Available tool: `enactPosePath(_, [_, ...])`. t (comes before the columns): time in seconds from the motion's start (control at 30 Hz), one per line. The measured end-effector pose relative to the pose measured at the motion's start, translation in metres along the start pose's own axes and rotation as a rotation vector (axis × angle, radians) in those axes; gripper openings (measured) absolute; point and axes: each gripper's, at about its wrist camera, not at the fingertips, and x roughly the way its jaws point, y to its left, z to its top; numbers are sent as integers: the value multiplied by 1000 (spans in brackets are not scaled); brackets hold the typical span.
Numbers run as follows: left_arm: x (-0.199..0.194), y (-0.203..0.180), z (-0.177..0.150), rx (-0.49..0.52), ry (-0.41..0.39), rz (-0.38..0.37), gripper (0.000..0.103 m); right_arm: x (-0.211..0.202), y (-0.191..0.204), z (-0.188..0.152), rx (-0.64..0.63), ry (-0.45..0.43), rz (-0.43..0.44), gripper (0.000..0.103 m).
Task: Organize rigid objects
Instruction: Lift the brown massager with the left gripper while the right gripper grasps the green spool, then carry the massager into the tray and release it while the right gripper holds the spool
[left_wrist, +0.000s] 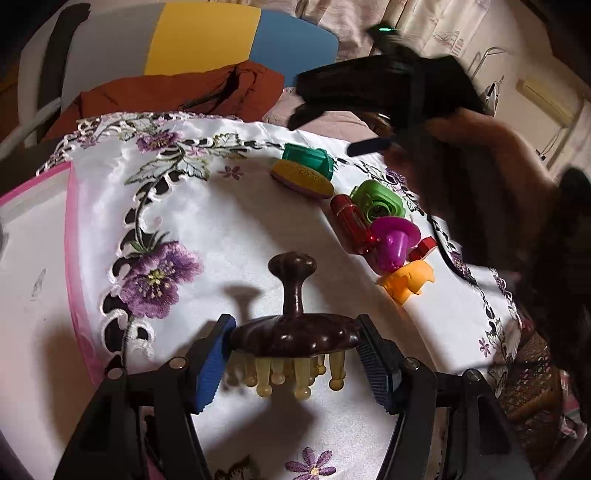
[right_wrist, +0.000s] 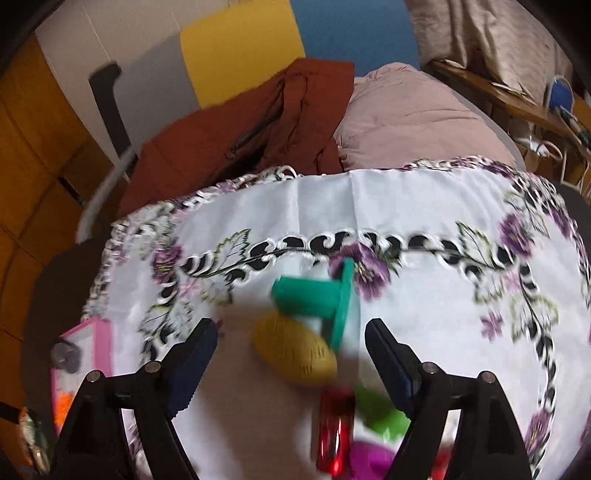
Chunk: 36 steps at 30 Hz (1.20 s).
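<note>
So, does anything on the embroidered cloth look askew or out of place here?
Nothing looks spilled or broken. The small plastic pieces lie jumbled: the teal plastic stamp leans tipped on the yellow oval sponge, and the magenta funnel-shaped piece lies on its side against the red translucent cylinder.

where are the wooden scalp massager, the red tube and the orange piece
wooden scalp massager (left_wrist: 293, 332), left wrist view, on its dark domed base
red tube (left_wrist: 351, 221), left wrist view, on the middle of its body
orange piece (left_wrist: 406, 280), left wrist view, on its upper face
</note>
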Motion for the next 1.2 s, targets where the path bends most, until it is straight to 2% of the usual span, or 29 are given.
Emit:
enactPosePath(0.2, [4,-4,-2,19,4,15,66,47,0,15,21,83,-71,82])
enactPosePath(0.27, [4,-3,-2,12,4,9,66,51,-3,13,29,90,-94,59])
enactPosePath(0.33, [4,-2,-2,15,3,5,66,44,-5,11,25,70,-74,59])
enactPosePath(0.5, [4,-3,-2,21,-4,5,66,-13,-9,3,-2,-68,-27,59])
enactPosePath(0.6, [1,-4,-4,19,-10,8,66,-36,-7,-8,-36,-85,23,59])
enactPosePath(0.7, [-4,-5,-8,3,-15,3,66,-51,-1,-34,-74,-69,132,59])
enactPosePath(0.83, [-14,-13,-12,23,-25,2,66,-48,24,-70,-169,-3,224,59])
enactPosePath(0.97, [-30,-20,-18,35,-41,7,66,-31,40,-100,-240,65,238,59])
enactPosePath(1.03, [-37,-22,-20,38,-46,9,66,-19,43,-111,-264,94,217,59])
enactPosePath(1.2, [-51,-21,-25,25,-59,17,66,-9,36,-116,-268,107,218,59])
